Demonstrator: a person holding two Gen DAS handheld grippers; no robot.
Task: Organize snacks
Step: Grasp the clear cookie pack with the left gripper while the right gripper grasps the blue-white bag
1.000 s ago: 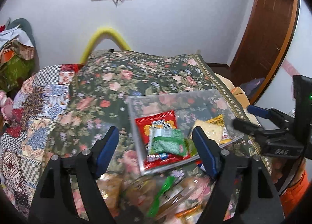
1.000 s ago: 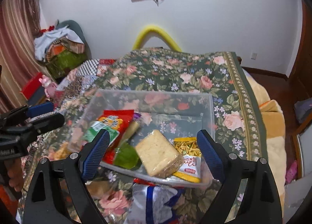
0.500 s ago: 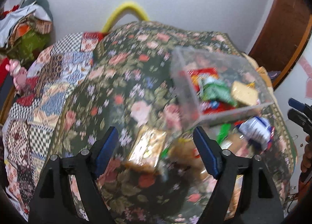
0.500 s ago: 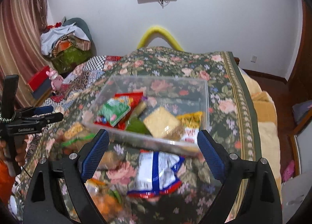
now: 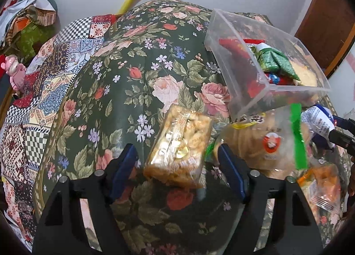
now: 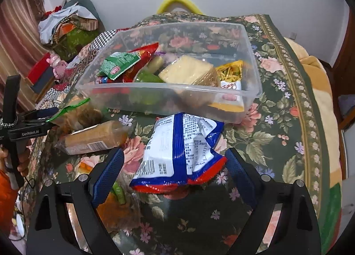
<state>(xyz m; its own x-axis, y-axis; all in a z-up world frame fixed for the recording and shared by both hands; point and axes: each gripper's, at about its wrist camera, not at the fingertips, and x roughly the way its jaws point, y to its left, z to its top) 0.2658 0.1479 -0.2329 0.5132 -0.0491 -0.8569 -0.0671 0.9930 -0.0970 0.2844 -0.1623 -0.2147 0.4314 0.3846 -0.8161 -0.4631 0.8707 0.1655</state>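
Observation:
A clear plastic bin (image 6: 168,97) holding several snacks stands on the floral bedspread; it also shows in the left wrist view (image 5: 244,104). My left gripper (image 5: 177,161) is open, its fingers on either side of a golden caramel-snack pack (image 5: 177,146) lying on the spread. My right gripper (image 6: 173,166) is open around a white, blue and red chip bag (image 6: 179,150) just in front of the bin. Neither pack is pinched.
A clear bag of buns with a green strip (image 5: 273,139), an orange snack pack (image 5: 321,186) and a wrapped biscuit roll (image 6: 93,137) lie near the bin. A patchwork quilt (image 5: 44,82) covers the bed's left side. Clothes pile (image 6: 66,26) at far left.
Both grippers have dropped lower and closer to the bed. The left one swung left from over the bin to the golden pack; the right one came down over the chip bag.

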